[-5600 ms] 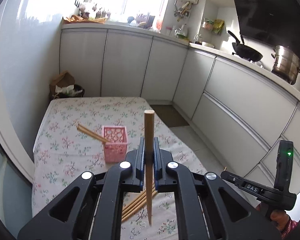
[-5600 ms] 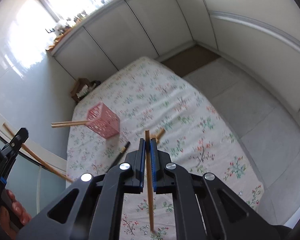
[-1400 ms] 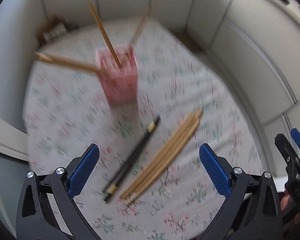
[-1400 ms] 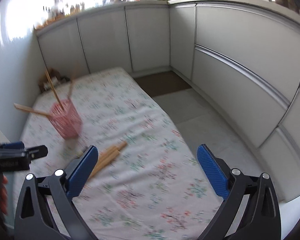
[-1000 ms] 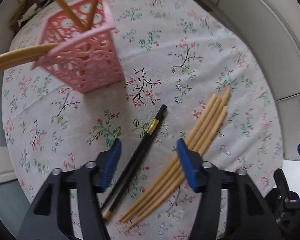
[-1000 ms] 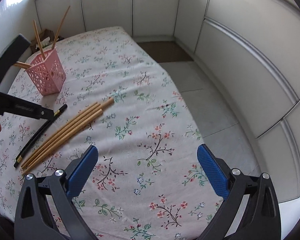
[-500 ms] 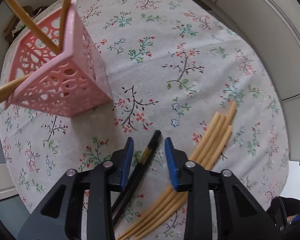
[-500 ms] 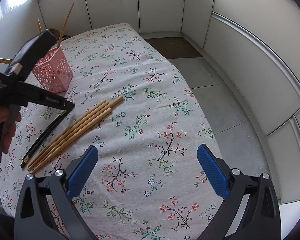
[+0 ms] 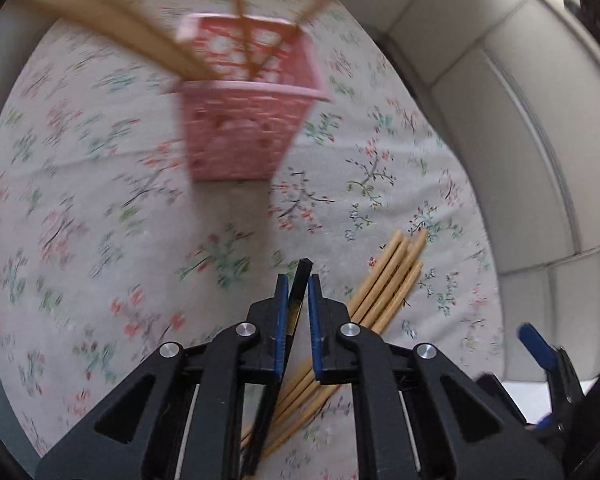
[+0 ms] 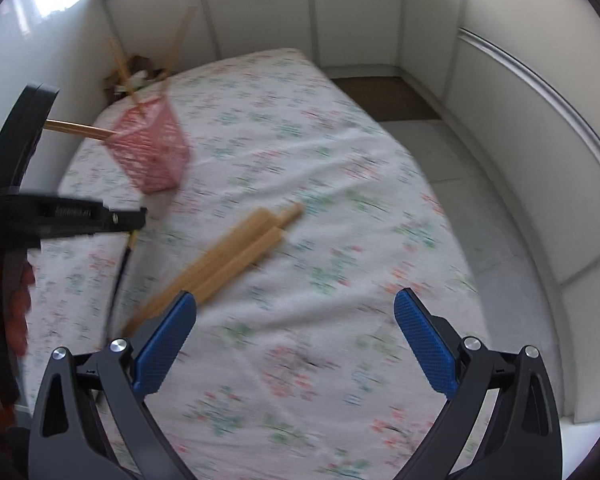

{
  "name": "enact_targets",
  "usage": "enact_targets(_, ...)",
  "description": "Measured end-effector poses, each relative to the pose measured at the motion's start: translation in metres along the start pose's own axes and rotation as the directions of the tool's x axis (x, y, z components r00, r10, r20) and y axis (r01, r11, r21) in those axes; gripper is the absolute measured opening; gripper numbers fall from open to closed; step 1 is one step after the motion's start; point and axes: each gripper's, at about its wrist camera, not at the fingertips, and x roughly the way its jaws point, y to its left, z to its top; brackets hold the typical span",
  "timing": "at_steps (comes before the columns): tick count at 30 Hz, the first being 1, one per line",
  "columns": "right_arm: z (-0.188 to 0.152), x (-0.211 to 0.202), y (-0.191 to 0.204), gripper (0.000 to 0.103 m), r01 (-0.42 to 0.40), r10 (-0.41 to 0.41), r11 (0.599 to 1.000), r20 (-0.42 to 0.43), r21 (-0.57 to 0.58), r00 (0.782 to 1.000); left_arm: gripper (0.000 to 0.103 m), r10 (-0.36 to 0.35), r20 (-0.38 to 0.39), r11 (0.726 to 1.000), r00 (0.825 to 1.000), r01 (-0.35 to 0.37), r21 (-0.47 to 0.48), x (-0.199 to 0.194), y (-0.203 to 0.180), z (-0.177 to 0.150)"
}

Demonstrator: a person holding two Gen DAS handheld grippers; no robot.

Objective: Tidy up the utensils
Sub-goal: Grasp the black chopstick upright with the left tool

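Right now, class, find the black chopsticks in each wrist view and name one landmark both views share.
Left wrist view: the black chopsticks are at bottom centre, clamped in the left gripper.
Right wrist view: the black chopsticks hang at the left, below the left gripper.
Shared landmark: the pink basket holding wooden chopsticks.

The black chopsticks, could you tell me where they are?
Left wrist view: black chopsticks sit between the left gripper fingers, left of the wooden chopsticks.

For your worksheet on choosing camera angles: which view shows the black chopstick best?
The left wrist view: the black chopstick sits sharp between the left tongs. The right wrist view shows only a thin, blurred length below those tongs.
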Motion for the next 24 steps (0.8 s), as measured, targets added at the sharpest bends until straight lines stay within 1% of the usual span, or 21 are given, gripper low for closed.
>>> enact_targets(2,0.011,0.007,0.022,0.097,-0.054,0.054,0.998,-0.008,-0.037,0.999,0.008,-0.004,0.029,1.0,1.0,0.005,-0.03,-0.015,0.006,-0.008)
enact_targets(3,0.015,0.01,0.03,0.096,-0.062,0.061,0.996,-0.017,-0.057,0.998,0.006,0.006,0.043,0.999,0.999,-0.005,-0.04,-0.02,0.009,-0.01)
enact_targets(4,0.02,0.016,0.041,0.096,-0.072,0.069,0.994,-0.035,-0.081,0.997,0.005,0.017,0.055,0.999,0.998,-0.014,-0.049,-0.021,0.011,-0.011)
enact_targets(6,0.026,0.026,0.052,0.089,-0.077,0.071,0.993,-0.07,-0.087,0.995,0.005,0.023,0.083,0.997,0.996,-0.017,-0.069,-0.036,0.022,-0.019)
enact_targets(7,0.031,0.037,0.058,0.085,-0.084,0.074,0.993,-0.119,-0.081,0.99,0.005,0.028,0.095,0.997,0.995,-0.021,-0.074,-0.041,0.028,-0.022)
enact_targets(8,0.033,0.046,0.062,0.075,-0.087,0.074,0.993,-0.159,-0.077,0.984,0.005,0.038,0.115,0.997,0.993,-0.029,-0.077,-0.047,0.032,-0.027)
enact_targets(9,0.038,0.058,0.066,0.069,-0.087,0.07,0.994,-0.217,-0.07,0.974,0.005,0.039,0.127,0.997,0.991,-0.029,-0.076,-0.051,0.034,-0.031)
enact_targets(10,0.04,0.064,0.067,0.066,-0.083,0.066,0.995,-0.243,-0.061,0.968,0.005,0.031,0.12,0.998,0.992,-0.023,-0.063,-0.05,0.035,-0.034)
enact_targets(11,0.043,0.068,0.068,0.056,-0.082,0.066,0.995,-0.263,-0.049,0.963,0.005,0.02,0.099,0.999,0.995,-0.016,-0.04,-0.045,0.032,-0.037)
enact_targets(12,0.046,0.07,0.068,0.052,-0.088,0.075,0.995,-0.275,-0.036,0.959,0.006,0.019,0.08,1.0,0.997,-0.018,-0.019,-0.04,0.029,-0.037)
enact_targets(14,0.052,0.065,0.064,0.052,-0.099,0.095,0.995,-0.261,0.0,0.961,0.006,0.031,0.036,0.999,0.999,-0.031,0.023,-0.03,0.026,-0.037)
enact_targets(16,0.054,0.052,0.058,0.052,-0.092,0.092,0.996,-0.22,0.009,0.971,0.006,0.043,-0.009,0.998,0.999,-0.042,0.052,-0.01,0.019,-0.035)
enact_targets(17,0.053,0.048,0.054,0.053,-0.087,0.088,0.996,-0.207,0.012,0.974,0.007,0.054,-0.035,0.996,0.998,-0.052,0.072,0.0,0.016,-0.032)
enact_targets(18,0.052,0.044,0.049,0.056,-0.079,0.08,0.997,-0.2,0.016,0.976,0.009,0.074,-0.049,0.994,0.996,-0.07,0.088,0.007,0.013,-0.028)
enact_targets(20,0.049,0.041,0.04,0.058,-0.063,0.065,0.998,-0.199,0.018,0.978,0.009,0.116,-0.071,0.988,0.991,-0.107,0.115,0.02,0.009,-0.02)
enact_targets(24,0.04,0.044,0.018,0.058,-0.046,0.052,0.998,-0.224,0.034,0.973,0.009,0.152,-0.099,0.981,0.983,-0.138,0.14,0.038,0.004,-0.012)
